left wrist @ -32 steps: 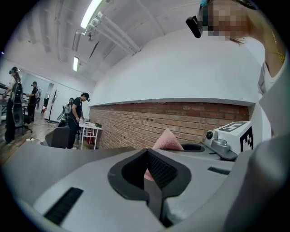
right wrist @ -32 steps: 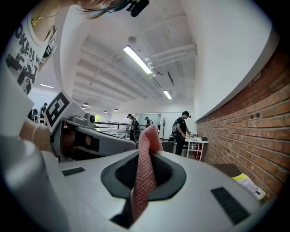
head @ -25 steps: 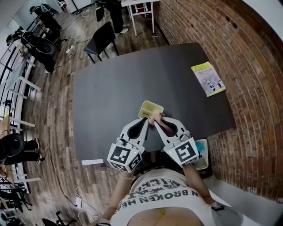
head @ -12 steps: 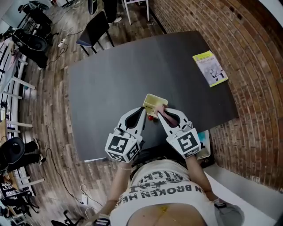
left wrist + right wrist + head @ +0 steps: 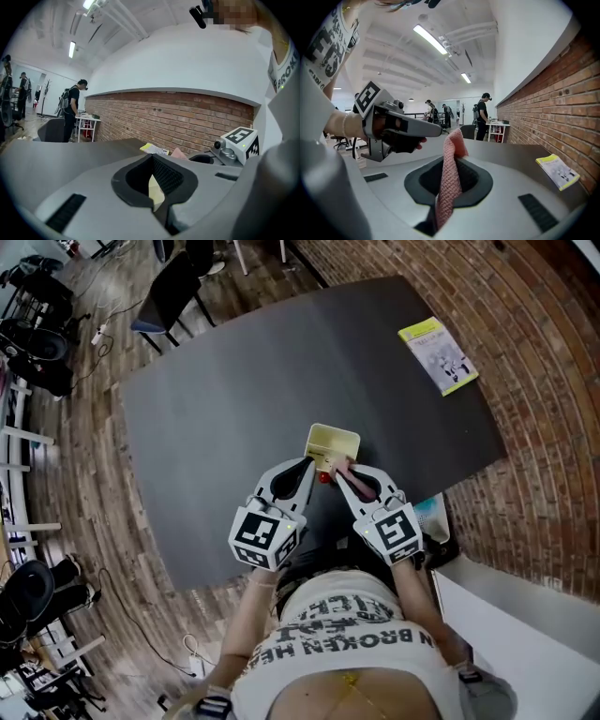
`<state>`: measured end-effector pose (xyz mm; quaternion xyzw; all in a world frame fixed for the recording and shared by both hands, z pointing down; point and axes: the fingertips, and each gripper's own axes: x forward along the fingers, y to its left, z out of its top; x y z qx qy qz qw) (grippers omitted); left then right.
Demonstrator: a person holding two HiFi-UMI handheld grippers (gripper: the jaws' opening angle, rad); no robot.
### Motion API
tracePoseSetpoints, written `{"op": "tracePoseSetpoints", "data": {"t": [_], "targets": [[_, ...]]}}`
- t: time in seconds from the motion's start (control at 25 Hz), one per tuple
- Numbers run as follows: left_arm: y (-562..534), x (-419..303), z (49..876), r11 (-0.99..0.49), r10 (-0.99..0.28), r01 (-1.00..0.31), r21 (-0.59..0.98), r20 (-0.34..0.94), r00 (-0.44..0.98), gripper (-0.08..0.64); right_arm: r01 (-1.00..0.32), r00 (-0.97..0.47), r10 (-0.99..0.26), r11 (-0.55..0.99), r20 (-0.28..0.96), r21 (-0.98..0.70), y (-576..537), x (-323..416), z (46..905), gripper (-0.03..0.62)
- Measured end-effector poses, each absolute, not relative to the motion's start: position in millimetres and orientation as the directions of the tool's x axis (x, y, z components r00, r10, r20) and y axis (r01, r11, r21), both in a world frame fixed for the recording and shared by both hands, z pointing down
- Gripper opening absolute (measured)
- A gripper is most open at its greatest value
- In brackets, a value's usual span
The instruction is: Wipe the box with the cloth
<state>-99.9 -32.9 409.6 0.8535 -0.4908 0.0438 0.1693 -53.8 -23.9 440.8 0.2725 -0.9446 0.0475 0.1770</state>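
A small pale-yellow box (image 5: 336,441) sits at my left gripper's tips, just over the dark table (image 5: 225,399) near its front edge. My left gripper (image 5: 311,466) is shut on the box's near wall. In the left gripper view a sliver of that box (image 5: 156,190) shows between the closed jaws (image 5: 153,159). My right gripper (image 5: 338,472) is shut on a pink cloth (image 5: 449,173), which stands up out of the jaws (image 5: 451,161) beside the box. The two grippers' tips nearly meet at the box's near side.
A yellow-edged booklet (image 5: 438,354) lies at the table's far right by the brick wall (image 5: 525,381). A dark chair (image 5: 169,292) stands beyond the far edge. A teal object (image 5: 433,517) sits off the table by my right hand. People stand at desks in the background (image 5: 480,119).
Both grippers have come down toward the table together, the box still at the left tips and the cloth still in the right. The head view has shifted, so the table sits higher in the picture.
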Motion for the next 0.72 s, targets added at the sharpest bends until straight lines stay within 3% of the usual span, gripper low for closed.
{"op": "tracePoseSetpoints", "data": {"t": [0.72], "targets": [[-46,-96,476,-0.447,-0.758,-0.851,0.277,0.387,0.524,0.006,-0.482,-0.735,-0.4,0.876,0.547,-0.007,-6,-56,558,0.017]]}}
